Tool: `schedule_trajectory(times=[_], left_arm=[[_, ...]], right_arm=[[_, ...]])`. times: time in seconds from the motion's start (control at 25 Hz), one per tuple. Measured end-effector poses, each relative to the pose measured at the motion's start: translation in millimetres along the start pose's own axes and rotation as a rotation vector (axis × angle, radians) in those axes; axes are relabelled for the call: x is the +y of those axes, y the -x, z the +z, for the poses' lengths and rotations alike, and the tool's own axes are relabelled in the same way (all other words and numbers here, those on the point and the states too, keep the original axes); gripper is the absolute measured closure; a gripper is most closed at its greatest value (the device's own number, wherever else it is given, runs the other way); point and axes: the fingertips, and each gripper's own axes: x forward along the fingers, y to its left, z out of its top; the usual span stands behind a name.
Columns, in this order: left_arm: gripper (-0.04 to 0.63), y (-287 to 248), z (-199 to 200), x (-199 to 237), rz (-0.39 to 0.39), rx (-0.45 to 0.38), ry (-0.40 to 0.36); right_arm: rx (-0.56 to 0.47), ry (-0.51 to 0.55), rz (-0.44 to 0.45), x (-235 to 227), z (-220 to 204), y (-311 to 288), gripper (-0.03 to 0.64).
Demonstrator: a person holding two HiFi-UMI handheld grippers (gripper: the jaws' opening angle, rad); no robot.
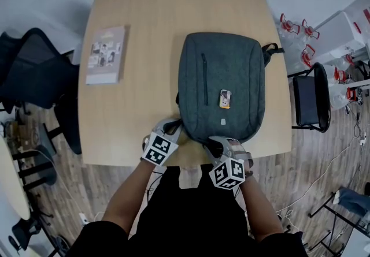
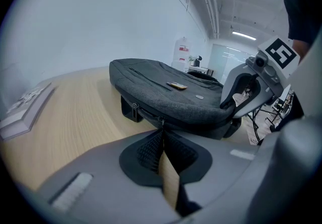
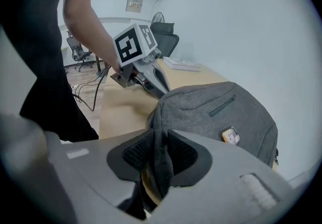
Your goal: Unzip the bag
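A dark grey backpack (image 1: 222, 85) lies flat on the wooden table (image 1: 144, 13), its near edge towards me. My left gripper (image 1: 172, 129) sits at the bag's near left corner. In the left gripper view its jaws (image 2: 162, 142) are closed together on the zipper pull (image 2: 162, 122) at the bag's side seam. My right gripper (image 1: 215, 146) is at the near edge, right of the middle. In the right gripper view a fold of grey bag fabric (image 3: 162, 137) fills the gap between its pads (image 3: 181, 150). The front pocket zip (image 1: 204, 79) is closed.
A small yellow tag (image 1: 225, 99) lies on top of the bag. A book (image 1: 106, 55) rests at the table's left side. A black chair (image 1: 29, 71) stands to the left and another (image 1: 311, 103) to the right, beside water jugs (image 1: 295, 28).
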Motion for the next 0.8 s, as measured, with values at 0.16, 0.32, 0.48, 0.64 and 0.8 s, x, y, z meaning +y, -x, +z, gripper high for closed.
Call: schedule_trajectory(times=[0.16,0.32,0.48,0.64,0.8], left_arm=[[0.571,7,-2,-7,-0.008,0.031,-0.099],[0.571,14,-7,-22,-0.028,0.064,-0.180],[0.569,21,-10,-31,-0.029,0.071,-0.176],[0.568,27,-11,-36,-0.022,0.088,-0.182],[0.566,27,-13,-44,-0.021,0.093,-0.175]], right_arm=[[0.011,-0.047,-0.017,-2,-1,-2,0.546],[0.003,-0.103,-0.024,-7,6,-6,0.549],[0.002,-0.140,-0.031,-11,16,-15,0.549],[0.004,-0.188,-0.034,-13,32,-29,0.551],[0.004,-0.234,-0.049,-17,50,-42,0.546]])
